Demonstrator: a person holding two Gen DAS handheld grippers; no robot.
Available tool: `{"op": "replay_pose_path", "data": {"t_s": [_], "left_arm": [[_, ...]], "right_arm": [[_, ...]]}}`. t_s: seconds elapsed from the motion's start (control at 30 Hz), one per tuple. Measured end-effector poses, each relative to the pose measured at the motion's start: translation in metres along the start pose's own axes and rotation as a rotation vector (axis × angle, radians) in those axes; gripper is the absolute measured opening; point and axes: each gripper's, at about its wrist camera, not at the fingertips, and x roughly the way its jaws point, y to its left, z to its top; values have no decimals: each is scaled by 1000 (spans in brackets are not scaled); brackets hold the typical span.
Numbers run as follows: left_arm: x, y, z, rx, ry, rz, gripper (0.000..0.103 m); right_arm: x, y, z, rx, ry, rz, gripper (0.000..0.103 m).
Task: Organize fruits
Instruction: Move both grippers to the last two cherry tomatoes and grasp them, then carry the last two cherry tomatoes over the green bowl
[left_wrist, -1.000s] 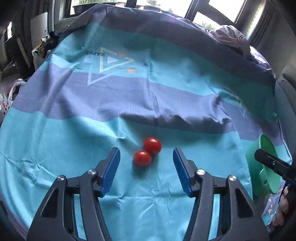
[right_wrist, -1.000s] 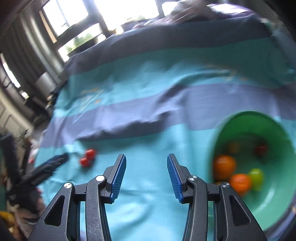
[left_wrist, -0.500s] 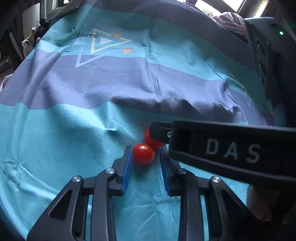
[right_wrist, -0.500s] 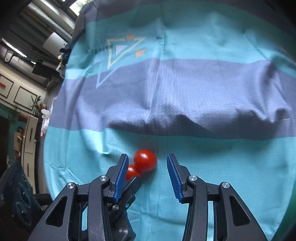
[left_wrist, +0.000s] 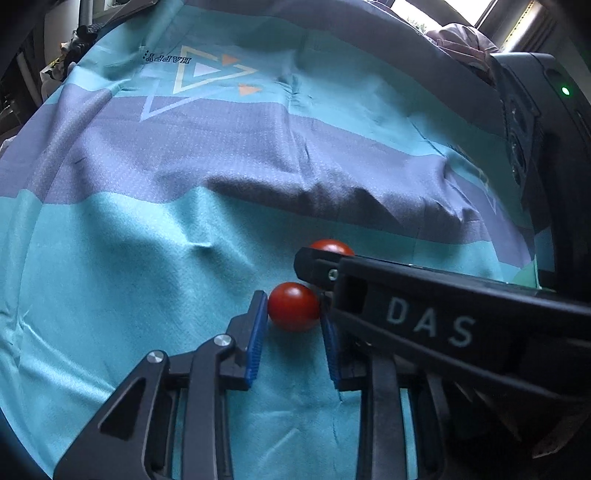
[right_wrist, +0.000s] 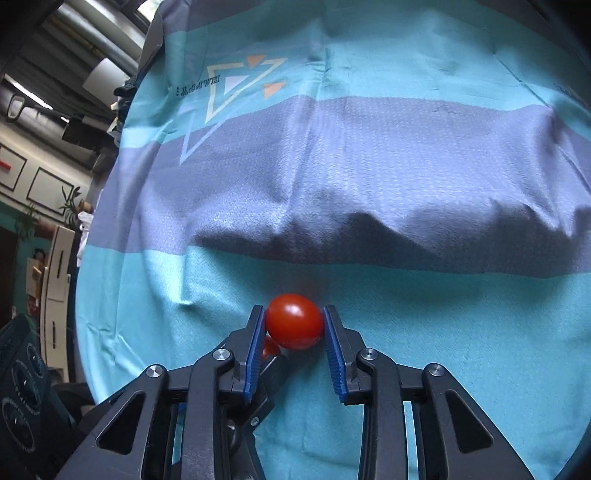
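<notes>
Fingertips of the left gripper (left_wrist: 293, 314) clamped either side of the near cherry tomato (left_wrist: 294, 306), low centre of frame on the turquoise striped cloth (left_wrist: 147, 240). Just beyond and slightly right, far cherry tomato (right_wrist: 294, 321) pinched between the pads of the right gripper (right_wrist: 294, 325), long axis crosswise to the jaws. Each fruit dead ahead of its own gripper, right tool body crossing over the left one's right finger; likely a straight lift, little room between tools.

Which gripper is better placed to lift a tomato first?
Either: the left gripper is closed on the near tomato, the right gripper on the far tomato.
</notes>
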Motion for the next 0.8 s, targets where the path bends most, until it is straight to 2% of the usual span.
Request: {"op": "replay_pose_path", "data": {"t_s": [0.17, 0.3, 0.37, 0.47, 0.53, 0.67, 0.8], "left_arm": [[-11, -12, -5, 41, -24, -26, 29], [-16, -23, -12, 60, 15, -115, 29], [-23, -34, -17, 100, -8, -99, 29], [-31, -48, -22, 148, -51, -64, 29], [-37, -56, -27, 159, -60, -78, 29], [-50, -78, -33, 190, -105, -88, 29], [-67, -111, -41, 237, -128, -154, 29]], "right_arm": [[-33, -24, -19, 31, -55, 20, 33], [-61, -44, -48, 46, -110, 16, 33], [-73, -55, -65, 56, -126, 5, 33], [-93, -66, -89, 51, -209, -26, 33], [-103, -75, -99, 76, -247, -30, 33], [-122, -90, -103, 108, -310, -50, 33], [-146, -98, -103, 121, -384, -38, 33]]}}
